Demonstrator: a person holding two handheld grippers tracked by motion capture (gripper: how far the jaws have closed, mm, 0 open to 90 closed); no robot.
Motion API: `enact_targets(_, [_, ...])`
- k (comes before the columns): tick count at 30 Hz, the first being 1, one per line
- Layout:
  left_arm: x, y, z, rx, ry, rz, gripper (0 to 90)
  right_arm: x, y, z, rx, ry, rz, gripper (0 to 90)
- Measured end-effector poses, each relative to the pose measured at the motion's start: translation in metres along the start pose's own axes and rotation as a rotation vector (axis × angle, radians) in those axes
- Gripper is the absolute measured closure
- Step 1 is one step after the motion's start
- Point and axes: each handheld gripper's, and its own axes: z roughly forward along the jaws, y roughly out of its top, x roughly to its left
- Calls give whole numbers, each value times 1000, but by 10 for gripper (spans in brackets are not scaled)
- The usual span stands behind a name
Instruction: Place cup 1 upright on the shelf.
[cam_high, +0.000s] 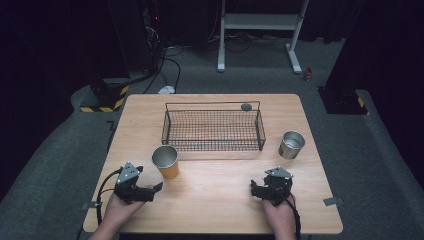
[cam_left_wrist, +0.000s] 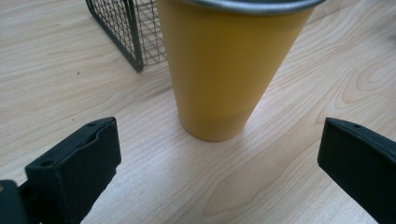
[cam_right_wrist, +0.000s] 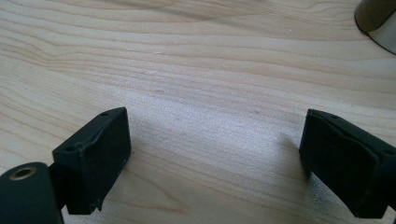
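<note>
Figure: my two hand-held tongs at rest over the near half of a pale wooden table (cam_high: 220, 200). My left gripper (cam_high: 156, 188) lies low at the near left, its jaws spread wide and gripping nothing; they point toward the tall orange tapered cup with a metal rim (cam_high: 166, 162), which stands upright on the bare wood just beyond the jaw tips and just in front of the near left corner of the black wire mesh basket (cam_high: 213, 129). In the left gripper view my left gripper (cam_left_wrist: 219, 154) frames the orange cup (cam_left_wrist: 226, 70) between its two black jaws, the cup near but apart from both, with a corner of the wire basket (cam_left_wrist: 135, 37) behind it to the left. My right gripper (cam_high: 256, 189) sits at the near right, likewise released, jaws parted over bare wood. In the right gripper view my right gripper (cam_right_wrist: 215, 149) holds nothing between its jaws, and the base of the short silver metal cup (cam_right_wrist: 380, 21) shows at the upper right corner. From above, that silver cup (cam_high: 291, 144) stands upright, to the right of the basket and beyond my right hand. A small grey round object (cam_high: 246, 106) rests at the basket's far rim; what it is I cannot tell.
</note>
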Motion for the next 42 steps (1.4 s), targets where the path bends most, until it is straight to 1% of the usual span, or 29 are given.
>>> enact_targets(5, [0,3,1,-21,-6,-4,0,0,0,0,0,0,0,89])
enact_targets(10, [1,5,2,-27,-11,-7,0,0,0,0,0,0,0,89])
enact_targets(12, [0,6,3,-37,-4,2,2,0,0,0,0,0,0,89])
enact_targets(13, [0,7,5,-29,-5,16,2,0,0,0,0,0,-1,89])
enact_targets(16, [-1,10,8,-14,-8,22,2,0,0,0,0,0,-1,88])
enact_targets(18, [-2,11,9,-14,0,29,3,0,0,0,0,0,-1,89])
enact_targets(20, [0,13,10,-17,-12,22,4,0,0,0,0,1,-1,88])
enact_targets(22, [0,14,12,-21,-16,8,4,0,0,0,0,1,-1,88])
enact_targets(24, [1,16,14,-16,-12,17,4,0,0,0,0,1,-1,88])
enact_targets(25, [2,18,15,-17,-7,17,5,0,0,0,0,1,-1,88])
enact_targets(26, [3,19,15,-16,-10,12,5,0,0,0,1,1,1,88])
enact_targets(29, [4,23,17,-32,-7,7,5,0,0,0,-1,0,-2,89])
enact_targets(33, [4,24,19,-40,0,14,5,0,0,0,-1,1,-1,88])
enact_targets(37, [4,24,22,-47,-6,17,5,0,0,0,-1,1,-2,88])
enact_targets(38, [3,23,23,-48,-14,12,5,0,0,0,-1,1,-2,88])
enact_targets(39, [2,23,24,-50,-11,19,5,0,0,0,0,1,-2,88])
enact_targets(42, [1,24,25,-55,-25,11,5,0,0,0,-1,1,-2,88])
